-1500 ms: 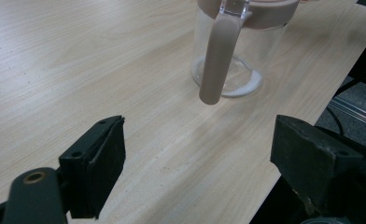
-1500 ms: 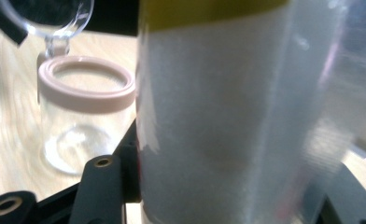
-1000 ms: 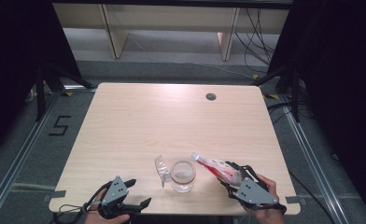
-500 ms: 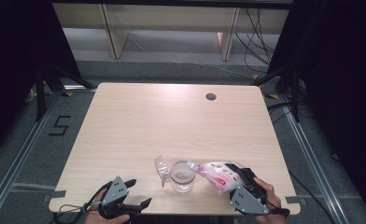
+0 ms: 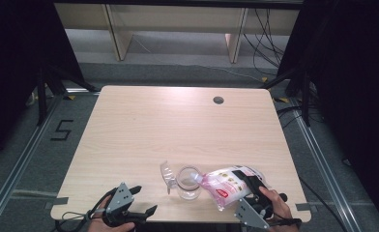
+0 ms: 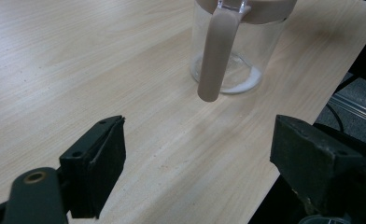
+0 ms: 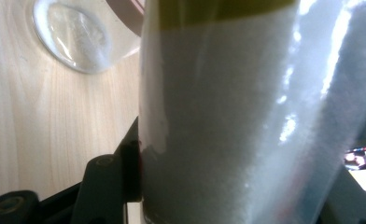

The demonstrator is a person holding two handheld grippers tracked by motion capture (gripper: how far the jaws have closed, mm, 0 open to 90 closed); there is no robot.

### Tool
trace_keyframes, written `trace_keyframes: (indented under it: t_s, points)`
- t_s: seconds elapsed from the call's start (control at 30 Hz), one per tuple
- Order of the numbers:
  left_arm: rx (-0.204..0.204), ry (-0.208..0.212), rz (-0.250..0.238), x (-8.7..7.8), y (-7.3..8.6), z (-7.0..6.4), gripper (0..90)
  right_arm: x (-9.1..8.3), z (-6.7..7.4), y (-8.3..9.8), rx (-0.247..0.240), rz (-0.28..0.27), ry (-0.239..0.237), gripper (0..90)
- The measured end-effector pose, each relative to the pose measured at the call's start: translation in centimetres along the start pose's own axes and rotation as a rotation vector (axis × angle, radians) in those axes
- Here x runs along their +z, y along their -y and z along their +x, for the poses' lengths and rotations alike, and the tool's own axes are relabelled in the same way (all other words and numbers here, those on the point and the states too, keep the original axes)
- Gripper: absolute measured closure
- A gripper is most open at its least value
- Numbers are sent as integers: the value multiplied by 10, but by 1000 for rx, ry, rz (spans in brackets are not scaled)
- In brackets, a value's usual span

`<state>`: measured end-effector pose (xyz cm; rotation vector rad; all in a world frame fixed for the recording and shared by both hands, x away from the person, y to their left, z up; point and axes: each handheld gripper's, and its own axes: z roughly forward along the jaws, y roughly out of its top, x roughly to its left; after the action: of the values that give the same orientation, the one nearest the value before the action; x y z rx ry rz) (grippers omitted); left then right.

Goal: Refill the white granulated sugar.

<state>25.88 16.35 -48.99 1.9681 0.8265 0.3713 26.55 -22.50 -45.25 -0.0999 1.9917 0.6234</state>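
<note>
At the left, the left tongs (image 5: 138, 202) rest near the front edge of the bench (image 5: 144, 125), their jaws spread wide with nothing between them; in the left gripper view they face the glass jar (image 6: 237, 46) and its tan handle (image 6: 217, 51), apart from both. To do the pour well, I judge these tongs should stand ready to steady the jar by its handle side, since a light jar could slide if the bag nudges its rim. The jar (image 5: 188, 182) stands upright near the front middle of the bench, with a clear lid (image 5: 167, 174) lying just beside it on its left. A thin layer of white powder covers part of its bottom (image 6: 246, 84), so it looks far from full. To the right, the right tongs (image 5: 251, 193) are clamped across the body of a pink-and-white plastic bag (image 5: 226, 184), tilted so its mouth reaches the jar's opening. The right gripper view shows the bag (image 7: 246, 121) packed with white granules. The tilt should probably rise slowly, keeping the mouth over the opening, so the granules do not surge onto the bench.
</note>
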Motion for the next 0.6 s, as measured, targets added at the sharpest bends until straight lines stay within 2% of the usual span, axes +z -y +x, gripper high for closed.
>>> trace_keyframes:
  t_s: [0.03, 0.07, 0.1, 0.13, 0.2, 0.23, 0.27, 0.3, 0.33, 0.37, 0.4, 0.5, 0.6]
  points:
    - [-1, 0, -2, 0, 0, 0, 178, 0, -1, -1, -38, 4, -2, 469]
    - [1, 0, -1, 0, 0, 0, 178, 0, 2, -1, -23, 15, 4, 469]
    - [-1, 5, -5, 0, 0, 0, 178, 0, -1, -4, -89, 25, 4, 470]
    - [2, 3, 0, 0, 0, 1, 178, 0, 3, -3, -40, 31, -2, 469]
    - [3, -1, -3, -1, -1, 1, 178, 1, 2, -4, -89, 29, 3, 470]
    - [-2, -1, -8, -1, -1, 1, 178, 1, 4, -4, -75, 36, 7, 471]
    - [-2, -2, -8, -1, 0, 1, 178, 2, 1, -6, -159, 36, 10, 471]
    - [3, -2, -2, -1, 0, 1, 178, 3, 4, -6, -139, 44, 12, 471]
    - [0, 2, -8, 0, 0, 1, 178, 3, 7, -5, -98, 54, 8, 471]
    - [0, 2, -8, 0, 0, 1, 178, 3, 7, -5, -98, 54, 8, 471]
    - [3, 4, -7, 0, 0, 1, 179, 3, 3, -7, -173, 44, 15, 472]
    - [0, 3, -3, 0, 0, 0, 179, 3, 3, -7, -176, 57, 21, 472]
    - [9, -2, 8, -1, 0, 1, 180, 3, 5, -6, -224, 91, 33, 474]
